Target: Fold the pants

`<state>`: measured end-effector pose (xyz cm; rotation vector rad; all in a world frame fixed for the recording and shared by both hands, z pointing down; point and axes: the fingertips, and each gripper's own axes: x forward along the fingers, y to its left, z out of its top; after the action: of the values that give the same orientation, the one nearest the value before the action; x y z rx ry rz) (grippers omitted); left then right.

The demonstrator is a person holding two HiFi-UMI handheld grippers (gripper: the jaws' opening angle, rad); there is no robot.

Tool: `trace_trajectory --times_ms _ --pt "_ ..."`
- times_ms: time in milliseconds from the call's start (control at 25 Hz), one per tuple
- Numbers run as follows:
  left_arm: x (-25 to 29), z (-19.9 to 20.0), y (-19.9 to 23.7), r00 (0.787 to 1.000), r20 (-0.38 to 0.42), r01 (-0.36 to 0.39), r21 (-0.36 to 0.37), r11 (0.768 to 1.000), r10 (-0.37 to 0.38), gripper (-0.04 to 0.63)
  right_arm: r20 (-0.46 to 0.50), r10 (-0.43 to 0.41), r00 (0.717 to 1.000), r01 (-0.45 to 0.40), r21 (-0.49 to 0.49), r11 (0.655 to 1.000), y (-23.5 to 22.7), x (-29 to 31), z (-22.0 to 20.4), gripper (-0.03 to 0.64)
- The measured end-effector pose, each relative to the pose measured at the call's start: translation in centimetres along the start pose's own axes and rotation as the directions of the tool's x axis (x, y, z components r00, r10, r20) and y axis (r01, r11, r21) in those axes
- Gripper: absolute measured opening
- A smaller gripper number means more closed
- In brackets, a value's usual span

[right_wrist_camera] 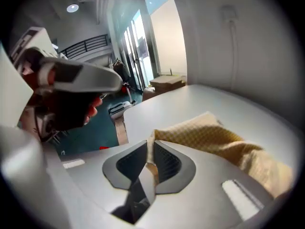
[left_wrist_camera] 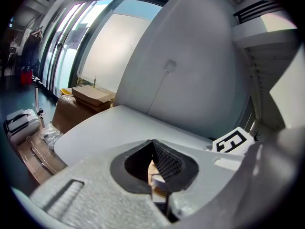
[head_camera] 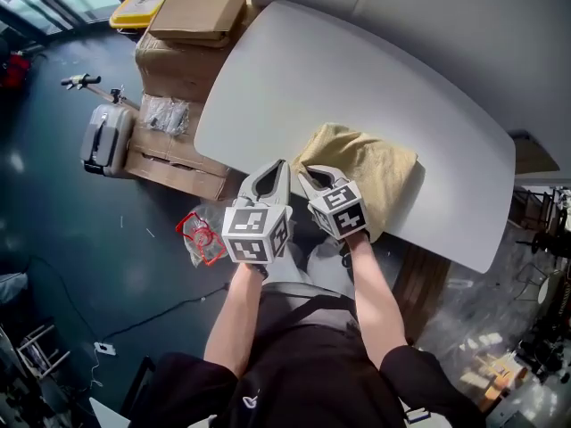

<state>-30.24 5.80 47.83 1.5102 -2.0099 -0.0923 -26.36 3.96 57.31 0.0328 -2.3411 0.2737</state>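
The tan pants point(head_camera: 370, 172) lie bunched at the near edge of the white table point(head_camera: 357, 69). My two grippers sit side by side at the bundle's left corner. The right gripper point(head_camera: 308, 175) is shut on the pants point(right_wrist_camera: 214, 137); a fold runs in between its pads point(right_wrist_camera: 150, 144) and trails off to the right. Just left of it, the left gripper point(head_camera: 279, 169) is shut at the tips point(left_wrist_camera: 152, 144), and a sliver of tan cloth shows between its pads. No cloth shows past its tips, only bare table point(left_wrist_camera: 109, 128).
Cardboard boxes point(head_camera: 192, 25) and a yellow bin point(head_camera: 143, 3) stand on the floor past the table's left end. A grey suitcase point(head_camera: 105, 136), plastic bags point(head_camera: 165, 112) and a red object point(head_camera: 201, 236) lie on the dark floor to the left. A wall runs behind the table.
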Motion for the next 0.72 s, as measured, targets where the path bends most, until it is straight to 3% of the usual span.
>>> trace_trajectory --times_ms 160,320,440,560,720 --pt "-0.5 -1.1 1.2 0.999 -0.025 -0.020 -0.010 1.000 0.020 0.003 -0.045 0.088 0.995 -0.081 0.133 0.988 1.5 2.6 -2.0 0.071" --pt "0.0 -1.5 1.5 0.999 -0.036 -0.021 -0.010 1.000 0.021 0.003 -0.012 0.127 0.992 -0.123 0.165 0.979 1.8 2.9 -2.0 0.090" --pt "0.4 -1.2 1.2 1.000 -0.031 -0.004 -0.001 1.000 0.004 0.003 0.040 0.155 0.987 -0.159 0.168 0.973 2.3 2.1 -1.1 0.164" --pt "1.1 -0.3 0.4 1.000 -0.018 0.021 0.008 1.000 -0.021 0.003 0.131 0.111 0.985 -0.133 0.174 0.976 1.4 -0.4 1.0 0.164" --pt "2.0 1.5 -1.7 0.997 0.012 0.072 0.028 0.997 -0.072 0.003 0.262 -0.016 0.965 -0.032 0.178 0.983 -2.0 -5.4 4.3 0.124"
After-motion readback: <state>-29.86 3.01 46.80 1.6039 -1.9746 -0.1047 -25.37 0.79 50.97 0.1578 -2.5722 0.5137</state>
